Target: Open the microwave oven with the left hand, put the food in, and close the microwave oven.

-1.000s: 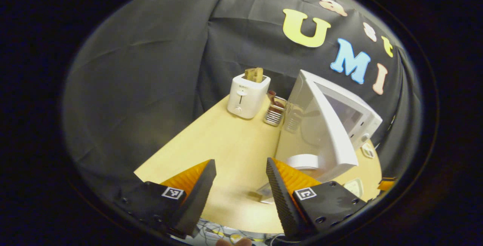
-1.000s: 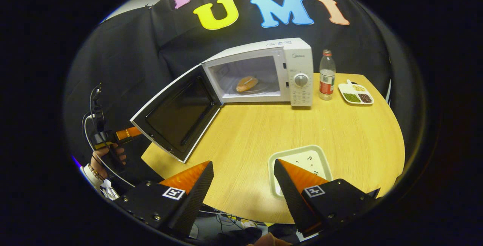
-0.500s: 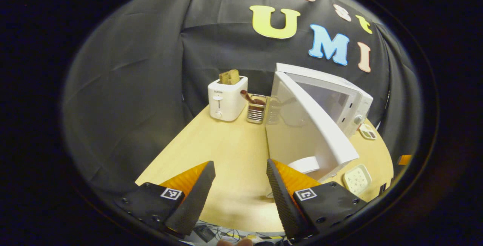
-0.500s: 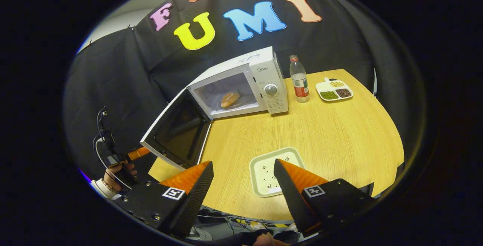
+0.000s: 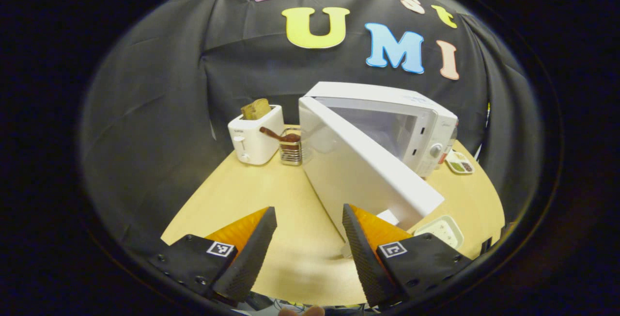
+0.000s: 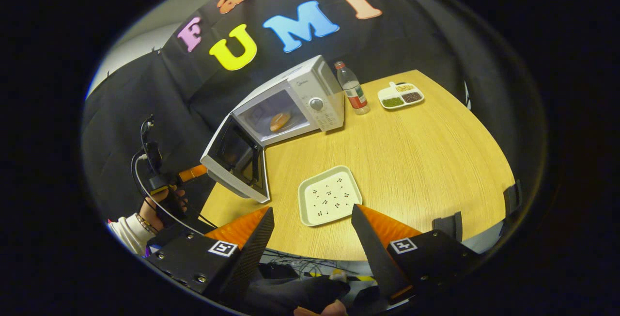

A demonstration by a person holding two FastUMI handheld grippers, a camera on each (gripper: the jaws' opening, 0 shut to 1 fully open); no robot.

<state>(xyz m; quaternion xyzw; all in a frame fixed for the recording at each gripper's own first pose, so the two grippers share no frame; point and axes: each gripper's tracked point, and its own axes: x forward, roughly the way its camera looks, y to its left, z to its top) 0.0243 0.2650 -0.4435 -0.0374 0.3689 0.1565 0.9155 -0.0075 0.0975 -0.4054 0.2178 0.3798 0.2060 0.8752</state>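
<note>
Swung partway in since a second ago, the door (image 5: 361, 173) now fills mid-frame in the left gripper view, its lower corner just above the right finger of the wide, empty left tongs (image 5: 309, 243). Right gripper view: bread (image 6: 280, 121) sits inside the microwave (image 6: 310, 98), upper centre, well beyond the wide, empty right tongs (image 6: 312, 245); tray (image 6: 330, 195) on the desk (image 6: 426, 161) lies just above them.

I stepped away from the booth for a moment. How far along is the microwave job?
Done: the microwave is open and the food sits inside; the tray on the table is bare. In hand: the left gripper, open, is right behind the door, seemingly set to push it. Left: shutting the door, which is ajar. The right gripper is open, holding nothing.
</note>
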